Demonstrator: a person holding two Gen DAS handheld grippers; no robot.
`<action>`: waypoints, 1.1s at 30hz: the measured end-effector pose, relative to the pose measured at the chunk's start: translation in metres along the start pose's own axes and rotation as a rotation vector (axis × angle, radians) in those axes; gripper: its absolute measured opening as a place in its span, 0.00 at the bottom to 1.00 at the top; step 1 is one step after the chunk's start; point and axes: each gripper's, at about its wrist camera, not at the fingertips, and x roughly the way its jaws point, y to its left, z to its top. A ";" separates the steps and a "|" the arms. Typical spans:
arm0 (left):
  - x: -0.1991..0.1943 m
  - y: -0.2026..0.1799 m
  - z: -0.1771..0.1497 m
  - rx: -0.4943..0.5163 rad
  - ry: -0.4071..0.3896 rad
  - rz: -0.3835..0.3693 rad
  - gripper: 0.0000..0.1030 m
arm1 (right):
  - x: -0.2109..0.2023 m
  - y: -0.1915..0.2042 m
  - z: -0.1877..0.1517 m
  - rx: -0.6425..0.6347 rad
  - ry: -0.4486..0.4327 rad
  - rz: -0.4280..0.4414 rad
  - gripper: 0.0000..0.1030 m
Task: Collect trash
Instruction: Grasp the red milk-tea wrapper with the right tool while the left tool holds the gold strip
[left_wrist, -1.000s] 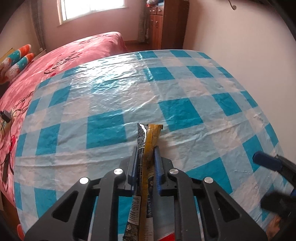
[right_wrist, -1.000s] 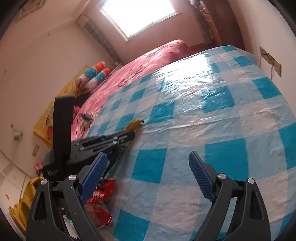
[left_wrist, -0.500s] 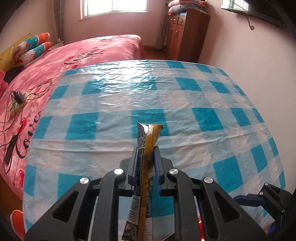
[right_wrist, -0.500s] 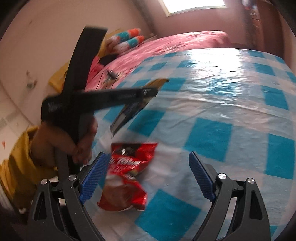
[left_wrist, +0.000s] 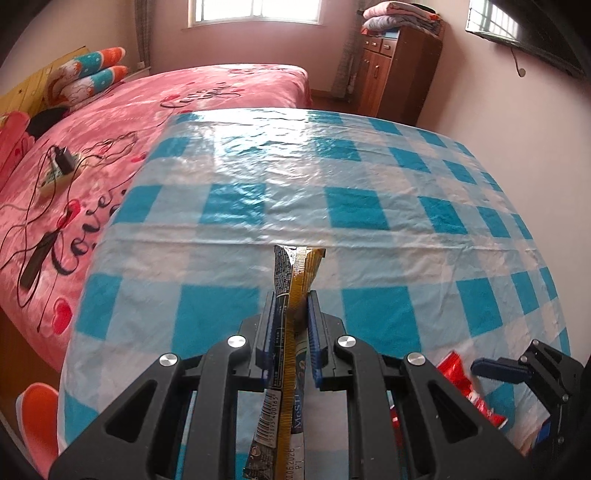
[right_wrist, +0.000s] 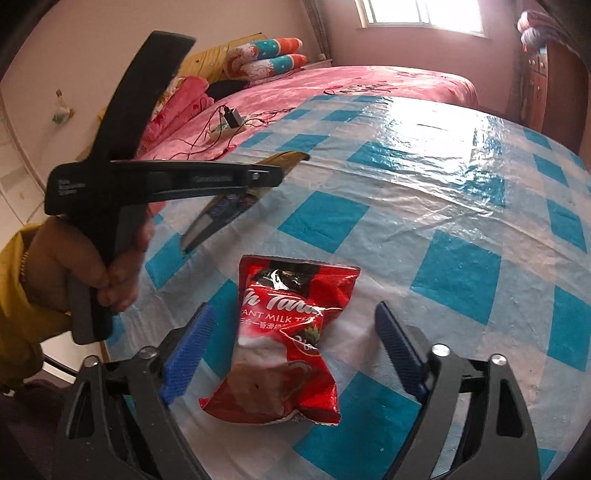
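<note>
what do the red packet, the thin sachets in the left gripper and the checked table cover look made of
Red packet: glossy printed plastic or foil film, judging by its sheen, crinkles and torn top.
Sachets: thin printed laminate film, likely foil-lined; flat, creased, with crimped edges, pinched in the left gripper.
Table cover: thin shiny plastic sheet, probably vinyl; it wrinkles finely and reflects the window as glare.

Your right claw (right_wrist: 291, 347) hangs over the checked worktop (right_wrist: 461, 206), jaws closing, a red milk-tea packet (right_wrist: 284, 339) lying between the blue pads, untouched. At left your hand (right_wrist: 92, 266) grips the left claw (right_wrist: 269, 173), clamped on a long sachet (right_wrist: 221, 218). Pink bed (right_wrist: 369, 81) behind.
</note>
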 end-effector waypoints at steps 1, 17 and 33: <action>-0.002 0.003 -0.002 -0.007 0.001 0.000 0.16 | 0.003 0.001 0.001 -0.008 0.002 -0.009 0.80; -0.020 0.033 -0.040 -0.067 0.021 -0.019 0.17 | 0.016 0.023 0.000 -0.119 0.025 -0.124 0.61; -0.037 0.061 -0.062 -0.101 0.013 -0.049 0.17 | 0.019 0.038 0.004 -0.137 0.002 -0.174 0.53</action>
